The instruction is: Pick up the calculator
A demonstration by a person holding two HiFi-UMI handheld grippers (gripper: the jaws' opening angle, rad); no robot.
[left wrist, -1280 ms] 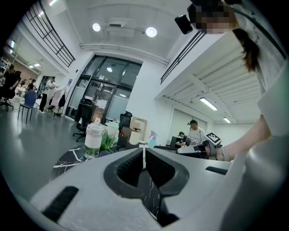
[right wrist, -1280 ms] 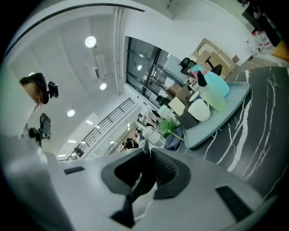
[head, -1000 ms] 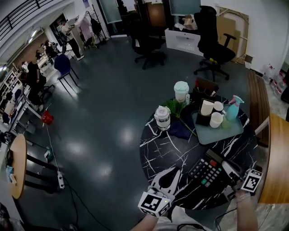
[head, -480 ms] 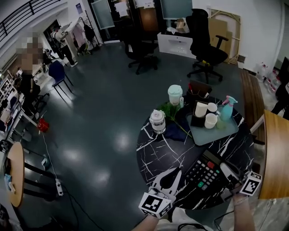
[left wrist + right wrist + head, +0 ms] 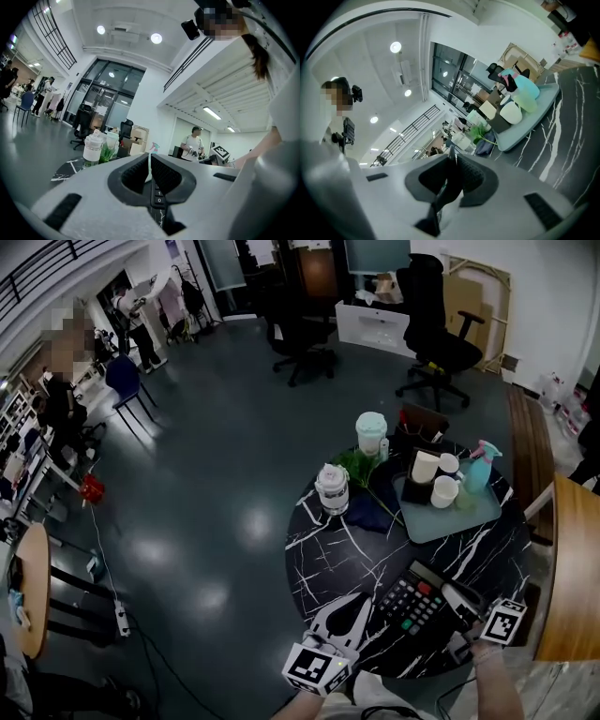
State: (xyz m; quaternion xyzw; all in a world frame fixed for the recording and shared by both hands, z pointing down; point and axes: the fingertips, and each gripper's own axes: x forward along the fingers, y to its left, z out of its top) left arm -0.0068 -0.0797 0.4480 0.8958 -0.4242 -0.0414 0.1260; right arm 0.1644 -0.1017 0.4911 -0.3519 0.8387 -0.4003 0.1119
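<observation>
A black calculator [image 5: 412, 599] with red and green keys sits at the near right of the round black marble table [image 5: 323, 549]. My right gripper [image 5: 457, 600] comes in from the right and is shut on the calculator's right end. In the right gripper view the calculator [image 5: 440, 197] shows edge-on as a dark slab between the pads of that gripper [image 5: 452, 161]. My left gripper [image 5: 362, 600] points up the table, shut and empty, its tips just left of the calculator. In the left gripper view some number keys of the calculator [image 5: 158, 196] show under the left gripper [image 5: 150, 164].
A pale teal tray [image 5: 487, 514] at the far right holds white cups and a teal spray bottle [image 5: 479, 465]. A white jar [image 5: 332, 488], a mint-lidded cup [image 5: 371, 432], a green plant [image 5: 361, 465] and a dark cloth [image 5: 370, 512] lie behind. A wooden tabletop [image 5: 574, 568] adjoins on the right.
The right gripper, still shut on the calculator, has shifted a little left and lower, bringing the calculator closer to the left gripper's tips. The left gripper has stayed put.
</observation>
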